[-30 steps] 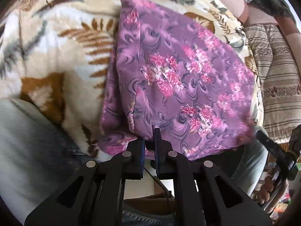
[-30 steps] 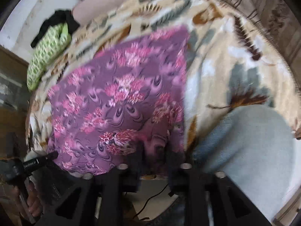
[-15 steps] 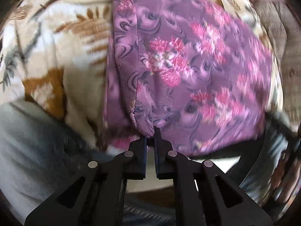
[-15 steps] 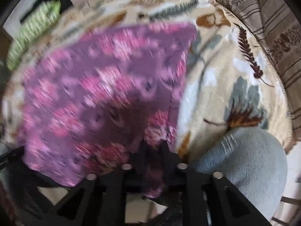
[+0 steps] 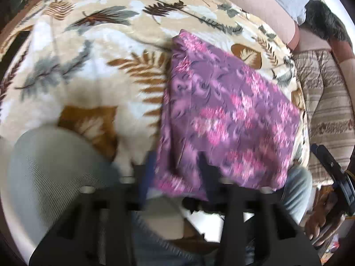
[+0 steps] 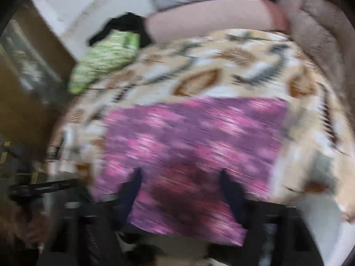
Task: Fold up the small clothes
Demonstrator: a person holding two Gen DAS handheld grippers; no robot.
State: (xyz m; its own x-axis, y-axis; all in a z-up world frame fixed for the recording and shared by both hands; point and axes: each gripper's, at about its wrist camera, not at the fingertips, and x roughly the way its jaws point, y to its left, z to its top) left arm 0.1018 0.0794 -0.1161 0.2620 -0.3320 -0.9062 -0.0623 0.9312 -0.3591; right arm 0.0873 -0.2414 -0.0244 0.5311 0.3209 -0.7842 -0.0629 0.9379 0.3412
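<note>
On the leaf-print blanket (image 5: 93,84), our left claw (image 5: 175,173) and right claw (image 6: 179,190), clenched on the purple floral garment (image 5: 230,115) a moment ago, now gape released; this fold looks laid.

Blurry pic, purple flowery cloth (image 6: 190,146) lying flat on leafy blanket (image 6: 233,75), right gripper (image 6: 179,190) w/ both fingers (image 6: 131,190) spread wide apart over cloth's near edge, green cloth (image 6: 102,62) far back left, near black cloth (image 6: 124,25)
</note>
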